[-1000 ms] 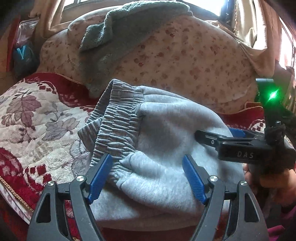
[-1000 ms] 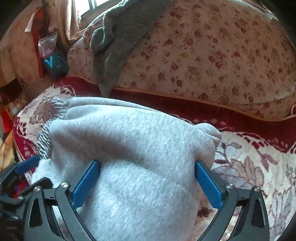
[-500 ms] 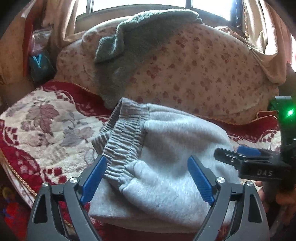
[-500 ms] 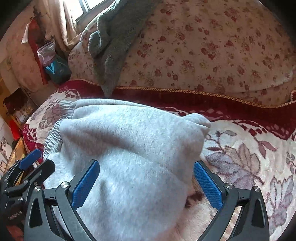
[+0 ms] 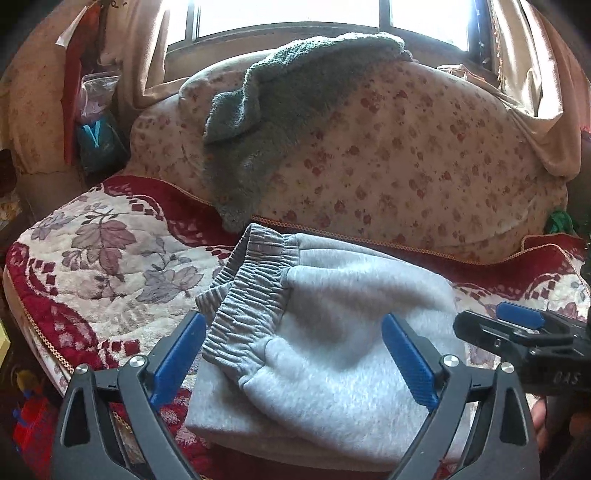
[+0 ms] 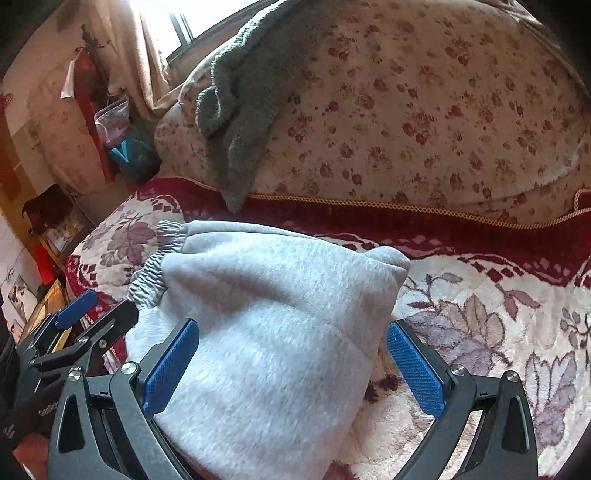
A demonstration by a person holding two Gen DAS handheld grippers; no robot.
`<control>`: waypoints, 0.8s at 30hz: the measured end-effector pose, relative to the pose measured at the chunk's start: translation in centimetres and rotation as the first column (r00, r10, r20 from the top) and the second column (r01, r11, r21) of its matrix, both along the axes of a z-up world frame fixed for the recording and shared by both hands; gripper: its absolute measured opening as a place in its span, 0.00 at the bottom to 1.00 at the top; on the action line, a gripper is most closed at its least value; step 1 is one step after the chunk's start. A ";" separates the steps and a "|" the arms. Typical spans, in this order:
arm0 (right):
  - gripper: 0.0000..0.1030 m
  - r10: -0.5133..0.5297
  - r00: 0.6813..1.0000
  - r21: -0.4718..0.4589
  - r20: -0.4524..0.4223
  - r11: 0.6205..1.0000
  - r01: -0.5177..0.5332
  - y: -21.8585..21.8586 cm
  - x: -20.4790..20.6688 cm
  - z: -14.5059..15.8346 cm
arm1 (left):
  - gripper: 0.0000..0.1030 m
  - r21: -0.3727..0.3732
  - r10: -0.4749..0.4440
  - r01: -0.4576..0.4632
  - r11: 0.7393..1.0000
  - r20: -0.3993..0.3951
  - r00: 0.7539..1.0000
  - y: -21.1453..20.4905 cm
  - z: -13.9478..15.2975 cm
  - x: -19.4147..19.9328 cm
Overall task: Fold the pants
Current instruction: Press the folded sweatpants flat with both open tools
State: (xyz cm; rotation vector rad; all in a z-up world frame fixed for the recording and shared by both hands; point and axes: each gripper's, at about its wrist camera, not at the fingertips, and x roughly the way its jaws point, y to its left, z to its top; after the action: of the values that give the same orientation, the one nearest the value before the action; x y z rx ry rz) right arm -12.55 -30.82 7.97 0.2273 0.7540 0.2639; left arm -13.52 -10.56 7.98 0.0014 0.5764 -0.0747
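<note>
The grey pants [image 5: 332, 332] lie folded into a thick bundle on a sofa seat covered by a red and cream leaf-patterned blanket [image 5: 110, 258]. Their ribbed waistband [image 5: 251, 291] sits at the bundle's left end, curling upward, with the smooth fleece spreading right of it. In the right wrist view the pants [image 6: 273, 332] fill the centre, the waistband [image 6: 155, 266] at the far left and a rounded fold corner pointing toward the sofa back.

The left gripper [image 5: 293, 358] hovers over the near part of the bundle with its jaws wide apart, the blue pads [image 5: 177, 362] on either side of the cloth and closed on nothing. The right gripper [image 6: 291, 365] is likewise spread wide, its blue pads [image 6: 413, 369] flanking the near end of the pants without clamping them; whether the pads touch the fleece cannot be told. Each gripper shows in the other's view: the right one [image 5: 517, 332] at the bundle's right edge, the left one [image 6: 85, 321] at its left edge near the waistband.

Behind the pants a floral cushion [image 5: 406, 155] forms the sofa back, with a dark grey-green towel [image 5: 288, 103] draped over its top and hanging down its front. A window [image 5: 295, 14] glows above, curtains [image 5: 140, 55] beside it
</note>
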 end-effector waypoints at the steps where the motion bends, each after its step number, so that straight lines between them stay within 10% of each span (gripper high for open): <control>1: 1.00 0.001 1.000 0.002 0.005 1.000 -0.001 0.0 -0.1 0.1 | 0.93 0.000 0.003 -0.003 1.000 0.002 1.000 -0.1 0.0 0.0; 24: 1.00 -0.002 0.998 0.053 -0.065 0.999 0.005 -1.6 0.2 -2.1 | 0.99 -0.099 0.010 -0.014 0.995 -0.039 0.999 3.7 -0.6 1.1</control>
State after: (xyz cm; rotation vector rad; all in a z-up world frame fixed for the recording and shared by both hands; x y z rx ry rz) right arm -12.32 -32.37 5.87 0.2882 0.8111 0.2742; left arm -12.46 -6.88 7.33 -0.1007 0.6104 -0.0919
